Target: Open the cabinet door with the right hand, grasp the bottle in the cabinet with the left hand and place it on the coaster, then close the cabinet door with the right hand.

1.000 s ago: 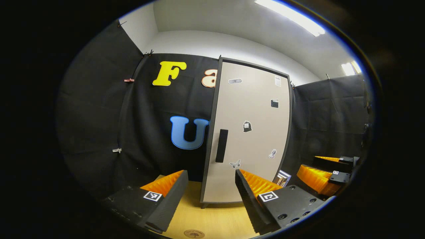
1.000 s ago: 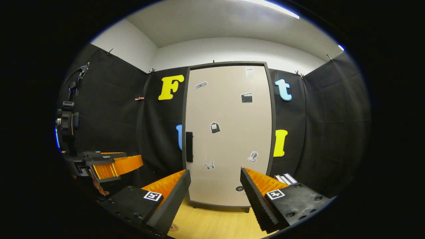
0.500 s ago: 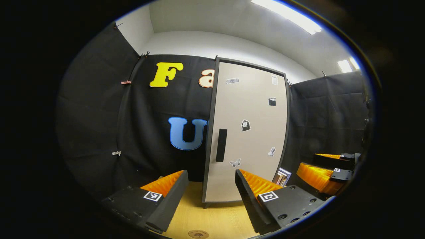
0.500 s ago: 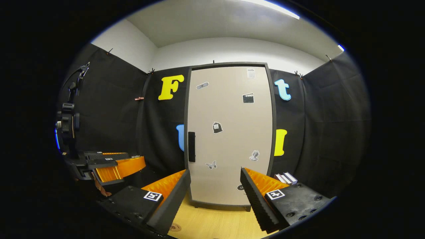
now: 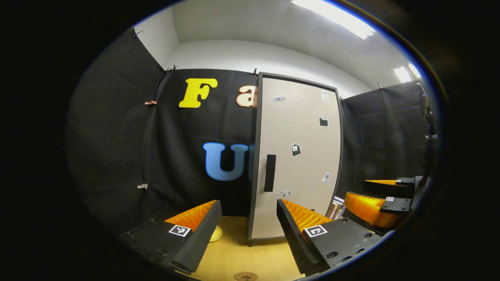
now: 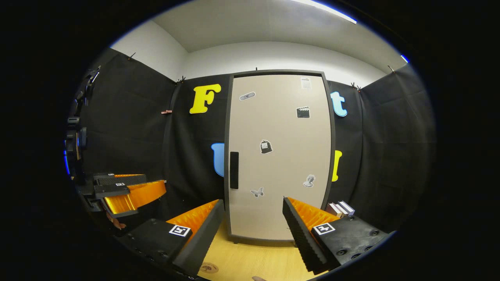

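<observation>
The cabinet door (image 6: pixel 279 156) is closed, standing upright at the far side of the wooden counter (image 6: pixel 250 261), with its dark vertical handle (image 6: pixel 234 170) near its left edge. Small stickers (image 6: pixel 265 146) dot the pale door front. The bottle is behind the closed door, so its place cannot be told.

The right tongs (image 6: pixel 253 226) hang spread wide, pinching nothing, near the viewer and well apart from the door; the handle sits above and between their two fingers. In the right gripper view the left tongs (image 6: pixel 129 191) show off to the left, also spread and empty.

In the left gripper view the left tongs (image 5: pixel 248 226) stand spread over the counter (image 5: pixel 234 257), facing the door (image 5: pixel 297 156) at a slant, with the handle (image 5: pixel 269 173) above the gap between them. The right tongs (image 5: pixel 383 199) appear at the right, spread, near a small stack of books (image 5: pixel 336 208) beside the cabinet's right foot. A round coaster (image 5: pixel 245 276) lies on the counter at the near edge, between the left tongs' fingers.
</observation>
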### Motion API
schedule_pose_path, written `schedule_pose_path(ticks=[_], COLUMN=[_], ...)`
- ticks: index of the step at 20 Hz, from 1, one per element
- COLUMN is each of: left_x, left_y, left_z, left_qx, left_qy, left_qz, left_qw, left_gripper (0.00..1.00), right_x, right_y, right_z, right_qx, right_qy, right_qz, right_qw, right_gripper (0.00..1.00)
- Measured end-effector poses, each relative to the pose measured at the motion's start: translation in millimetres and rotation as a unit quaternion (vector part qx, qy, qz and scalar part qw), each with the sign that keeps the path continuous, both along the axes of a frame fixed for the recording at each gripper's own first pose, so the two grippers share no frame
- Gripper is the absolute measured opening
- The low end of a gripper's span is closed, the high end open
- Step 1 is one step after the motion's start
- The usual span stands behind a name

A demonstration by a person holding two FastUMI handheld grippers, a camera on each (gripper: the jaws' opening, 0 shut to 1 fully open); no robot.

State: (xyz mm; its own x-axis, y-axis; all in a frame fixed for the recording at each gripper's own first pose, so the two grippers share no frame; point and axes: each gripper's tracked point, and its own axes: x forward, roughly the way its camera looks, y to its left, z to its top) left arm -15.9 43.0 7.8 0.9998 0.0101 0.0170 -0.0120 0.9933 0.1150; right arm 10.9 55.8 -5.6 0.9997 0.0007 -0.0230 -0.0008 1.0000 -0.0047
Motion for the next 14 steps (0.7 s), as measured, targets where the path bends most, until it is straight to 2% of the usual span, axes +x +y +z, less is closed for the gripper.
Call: schedule_pose_path(ticks=[9,14], left_x=[-13,-11], left_y=[51,68], left_z=[-7,-14], left_qx=[-0.008,-0.031], left_qy=[0.009,0.016], left_qz=[0.033,0.044], left_qw=[0.999,0.998], left_gripper=[0.9,0.89], right_x=[79,128], right_y=[45,60], right_z=[0,-7], right_qx=[-0.001,-0.019], right_qy=[-0.008,-0.012], right_qz=[0.012,0.006], right_qw=[1.0,1.0], right_gripper=[0.98,0.97])
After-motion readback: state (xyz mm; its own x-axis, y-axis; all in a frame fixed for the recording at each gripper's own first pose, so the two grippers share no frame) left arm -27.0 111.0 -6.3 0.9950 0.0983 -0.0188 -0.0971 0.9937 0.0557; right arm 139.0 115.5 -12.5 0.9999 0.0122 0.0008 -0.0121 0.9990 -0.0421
